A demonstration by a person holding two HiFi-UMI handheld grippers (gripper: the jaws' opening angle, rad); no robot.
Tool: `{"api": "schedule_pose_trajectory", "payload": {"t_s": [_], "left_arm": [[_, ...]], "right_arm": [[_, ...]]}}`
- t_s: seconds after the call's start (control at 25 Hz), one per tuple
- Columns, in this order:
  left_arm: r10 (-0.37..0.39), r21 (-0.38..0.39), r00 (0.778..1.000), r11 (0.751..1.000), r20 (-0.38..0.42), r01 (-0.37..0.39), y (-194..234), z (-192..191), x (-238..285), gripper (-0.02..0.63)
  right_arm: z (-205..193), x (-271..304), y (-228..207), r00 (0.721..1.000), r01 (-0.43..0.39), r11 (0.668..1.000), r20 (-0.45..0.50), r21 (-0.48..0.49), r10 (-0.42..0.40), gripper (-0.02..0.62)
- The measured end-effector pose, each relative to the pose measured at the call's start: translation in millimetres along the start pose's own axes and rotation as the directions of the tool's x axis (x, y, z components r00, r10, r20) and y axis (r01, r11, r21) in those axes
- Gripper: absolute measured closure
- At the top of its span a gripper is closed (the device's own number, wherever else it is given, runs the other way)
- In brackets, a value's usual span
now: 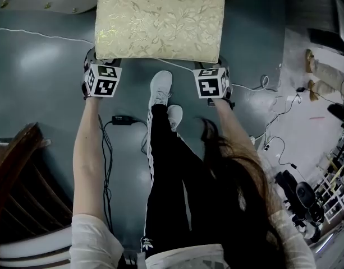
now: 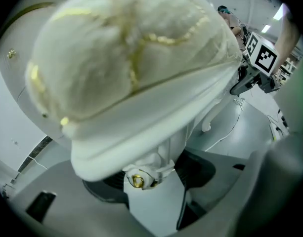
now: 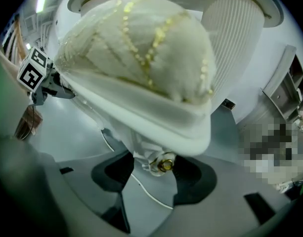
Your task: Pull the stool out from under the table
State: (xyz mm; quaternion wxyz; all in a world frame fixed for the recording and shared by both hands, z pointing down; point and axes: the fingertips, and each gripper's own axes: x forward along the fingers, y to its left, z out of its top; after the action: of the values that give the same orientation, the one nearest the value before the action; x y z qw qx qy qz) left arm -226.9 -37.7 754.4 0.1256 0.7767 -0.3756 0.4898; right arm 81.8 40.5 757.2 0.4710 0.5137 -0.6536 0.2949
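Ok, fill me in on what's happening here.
A person stands over a stool with a gripper in each hand. The left gripper and right gripper each look clamped on the stool at a near corner, just under the cushioned seat. The stool sits on the floor in front of the person, its far edge up by the table. Whether it is fully clear of the table cannot be told from here.

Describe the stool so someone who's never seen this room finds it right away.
On the grey floor, look just ahead of the person's white sneakers. The stool stands there, a rectangular padded seat. Its cream cover with a gold leaf pattern sets it apart from the dark wooden chair nearby.
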Motion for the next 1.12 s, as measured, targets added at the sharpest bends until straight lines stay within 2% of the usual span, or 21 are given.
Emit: {"api": "schedule_pose_trajectory", "payload": {"t_s": [0.28,0.44,0.6,1.12], "left_arm": [[0.006,-0.035,1.000,0.999,0.020,-0.005,-6,-3,-7,0.302],[0.009,-0.032,1.000,0.999,0.000,-0.009,-1,1,-8,0.302],[-0.014,-0.026,1.000,1.000,-0.012,0.014,-8,-3,-6,0.302],[-0.051,-0.017,0.991,0.999,-0.128,0.049,-4,-5,-16,0.302]], "right_arm": [[-2,0,-2,1.000,-0.012,1.000,-0.027,-0.016,0.012,0.337],[6,2,-4,1.000,-0.013,1.000,0.002,-0.012,0.013,0.337],[-4,-1,-2,0.999,-0.019,1.000,-0.034,-0.001,0.019,0.337],[-7,-9,7,0.985,-0.085,0.996,-0.148,0.011,0.086,0.341]]}}
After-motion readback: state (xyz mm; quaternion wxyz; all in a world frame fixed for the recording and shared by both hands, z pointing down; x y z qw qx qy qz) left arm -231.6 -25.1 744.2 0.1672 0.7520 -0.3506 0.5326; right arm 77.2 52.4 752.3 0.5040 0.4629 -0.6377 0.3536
